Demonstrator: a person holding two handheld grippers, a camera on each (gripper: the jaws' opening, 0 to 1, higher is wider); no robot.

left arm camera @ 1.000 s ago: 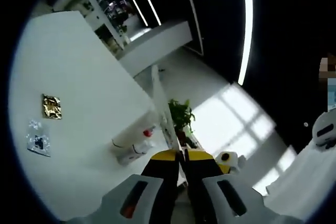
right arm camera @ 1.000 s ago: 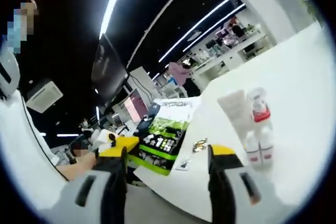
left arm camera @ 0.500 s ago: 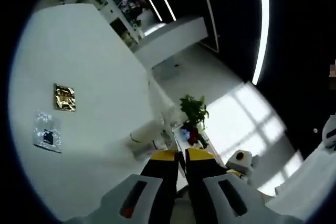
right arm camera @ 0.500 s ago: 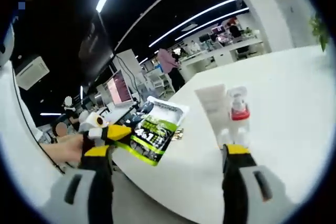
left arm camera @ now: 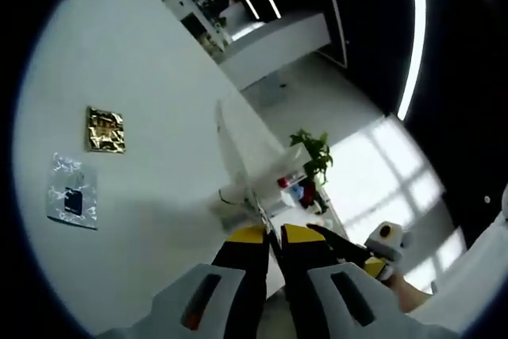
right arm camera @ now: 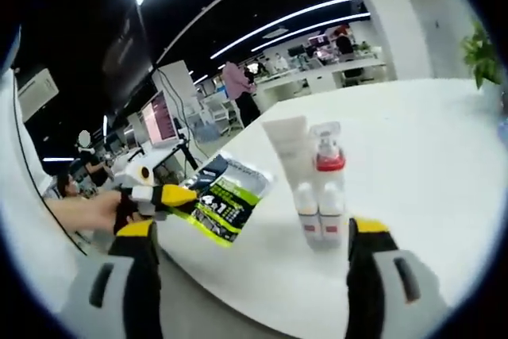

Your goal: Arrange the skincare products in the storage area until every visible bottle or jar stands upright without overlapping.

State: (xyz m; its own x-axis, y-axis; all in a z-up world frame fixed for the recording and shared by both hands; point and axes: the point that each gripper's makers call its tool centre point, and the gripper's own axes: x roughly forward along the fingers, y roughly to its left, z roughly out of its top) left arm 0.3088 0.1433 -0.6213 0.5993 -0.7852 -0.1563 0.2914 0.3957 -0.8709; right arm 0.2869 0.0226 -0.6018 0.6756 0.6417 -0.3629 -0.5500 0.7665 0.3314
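Left gripper point(right arm camera: 171, 196) is pinching a soft green pouch point(right arm camera: 224, 202); right gripper point(right arm camera: 248, 232) is hanging released.
Pump bottle point(right arm camera: 328, 188) and tube point(right arm camera: 290, 163) are standing on the counter point(right arm camera: 429, 156); likely light, tippy — grip low on the body.

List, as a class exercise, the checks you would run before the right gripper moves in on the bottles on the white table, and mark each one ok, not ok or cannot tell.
1. Right gripper open: ok, its jaws stand wide apart with nothing between them.
2. Left gripper free: not ok, shut on the green pouch held at the table edge.
3. Pump bottle upright: ok, red collar on top.
4. White tube upright: ok, standing just behind the pump bottle.
5. Products not overlapping: cannot tell, the tube and bottles stand very close together.
6. Table beside the bottles has room for spacing them: ok.
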